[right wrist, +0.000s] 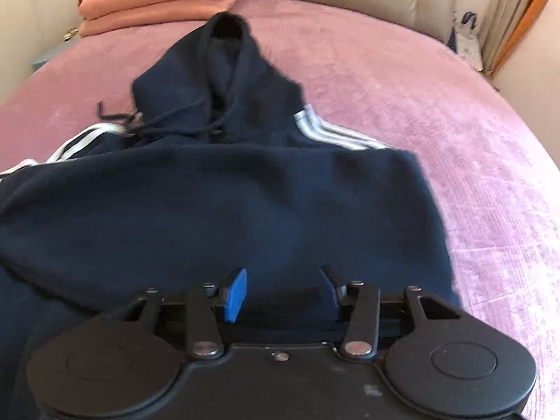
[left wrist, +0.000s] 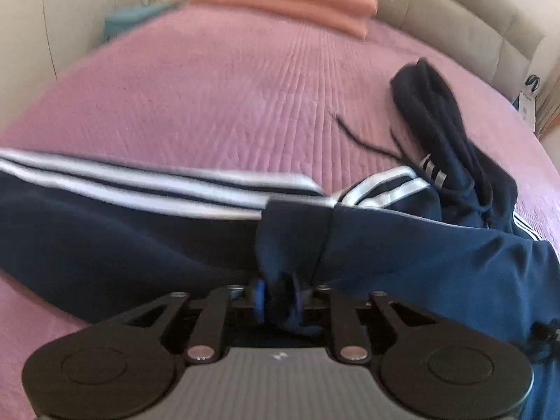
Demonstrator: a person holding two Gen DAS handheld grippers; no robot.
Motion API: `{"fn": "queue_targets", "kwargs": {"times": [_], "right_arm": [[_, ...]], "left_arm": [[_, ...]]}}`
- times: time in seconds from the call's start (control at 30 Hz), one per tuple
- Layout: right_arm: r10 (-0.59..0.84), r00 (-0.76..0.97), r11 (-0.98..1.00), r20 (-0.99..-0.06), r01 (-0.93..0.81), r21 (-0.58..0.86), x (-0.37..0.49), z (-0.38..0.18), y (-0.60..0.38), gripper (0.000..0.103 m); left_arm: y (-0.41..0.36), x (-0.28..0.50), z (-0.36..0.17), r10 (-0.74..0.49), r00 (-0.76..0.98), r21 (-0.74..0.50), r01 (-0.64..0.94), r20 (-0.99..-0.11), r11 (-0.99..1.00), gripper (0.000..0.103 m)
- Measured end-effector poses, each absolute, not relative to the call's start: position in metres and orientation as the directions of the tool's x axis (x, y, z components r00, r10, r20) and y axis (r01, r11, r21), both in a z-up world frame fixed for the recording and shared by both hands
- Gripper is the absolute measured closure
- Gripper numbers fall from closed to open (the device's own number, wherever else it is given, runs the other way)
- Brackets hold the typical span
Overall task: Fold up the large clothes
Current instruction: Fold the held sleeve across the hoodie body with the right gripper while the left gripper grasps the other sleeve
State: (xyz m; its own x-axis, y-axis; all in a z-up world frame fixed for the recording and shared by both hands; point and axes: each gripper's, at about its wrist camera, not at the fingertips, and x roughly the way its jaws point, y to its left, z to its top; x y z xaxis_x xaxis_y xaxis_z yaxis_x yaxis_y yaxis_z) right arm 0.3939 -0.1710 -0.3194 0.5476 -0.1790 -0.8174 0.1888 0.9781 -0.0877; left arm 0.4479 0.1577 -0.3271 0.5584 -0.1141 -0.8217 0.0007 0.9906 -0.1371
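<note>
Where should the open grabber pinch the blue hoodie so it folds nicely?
Probably the hoodie's bottom hem, right under the right gripper, coming straight in from the near edge of the bed. There the cloth lies flat, and the left gripper already pinches the sleeve cuff.

Navy striped hoodie (right wrist: 217,203), partly folded

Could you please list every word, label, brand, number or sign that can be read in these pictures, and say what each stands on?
No text can be read in either view.
Small pale mark on the grey body of the left tool: a symbol, no letters.
White hanging tag by the beige padded bed wall: print too small and blurred to read.
Navy blue hoodie with white sleeve stripes: three stripes only, no visible wording.
</note>
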Motion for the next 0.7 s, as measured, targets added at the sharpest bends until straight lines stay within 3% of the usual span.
{"fn": "queue_targets", "kwargs": {"times": [0.07,0.13,0.2,0.3,0.33,0.37,0.47,0.63,0.7], "right_arm": [[-0.2,0.574,0.974,-0.794,0.206,-0.097,0.394,-0.31,-0.18,0.052],[-0.214,0.603,0.971,-0.769,0.214,-0.102,0.397,-0.301,-0.187,0.064],[-0.196,0.592,0.976,-0.781,0.192,-0.1,0.407,-0.302,-0.186,0.08],[-0.119,0.542,0.981,-0.832,0.194,-0.014,0.42,-0.317,-0.184,0.084],[-0.086,0.511,0.981,-0.855,0.192,0.016,0.424,-0.326,-0.183,0.085],[-0.075,0.475,0.98,-0.877,0.198,0.023,0.427,-0.335,-0.181,0.085],[-0.089,0.417,0.982,-0.904,0.19,-0.009,0.433,-0.35,-0.177,0.086],[-0.087,0.387,0.98,-0.918,0.201,-0.008,0.444,-0.344,-0.178,0.086],[-0.082,0.407,0.979,-0.91,0.203,0.002,0.44,-0.334,-0.18,0.085]], "left_arm": [[0.158,0.435,-0.304,-0.081,0.634,-0.104,0.001,-0.769,0.995,0.049],[0.156,0.429,-0.282,-0.113,0.688,-0.119,0.038,-0.717,0.992,0.047],[0.149,0.43,-0.275,-0.211,0.673,-0.189,0.108,-0.708,0.976,0.061],[0.121,0.445,-0.3,-0.309,0.582,-0.243,0.191,-0.752,0.951,0.072],[0.115,0.45,-0.314,-0.302,0.544,-0.237,0.188,-0.782,0.953,0.076],[0.11,0.457,-0.333,-0.28,0.491,-0.227,0.166,-0.825,0.96,0.089],[0.113,0.464,-0.362,-0.265,0.458,-0.245,0.105,-0.848,0.964,0.1],[0.157,0.451,-0.336,-0.302,0.501,-0.355,-0.01,-0.811,0.935,0.098],[0.186,0.441,-0.316,-0.254,0.547,-0.347,-0.073,-0.798,0.935,0.086]]}}
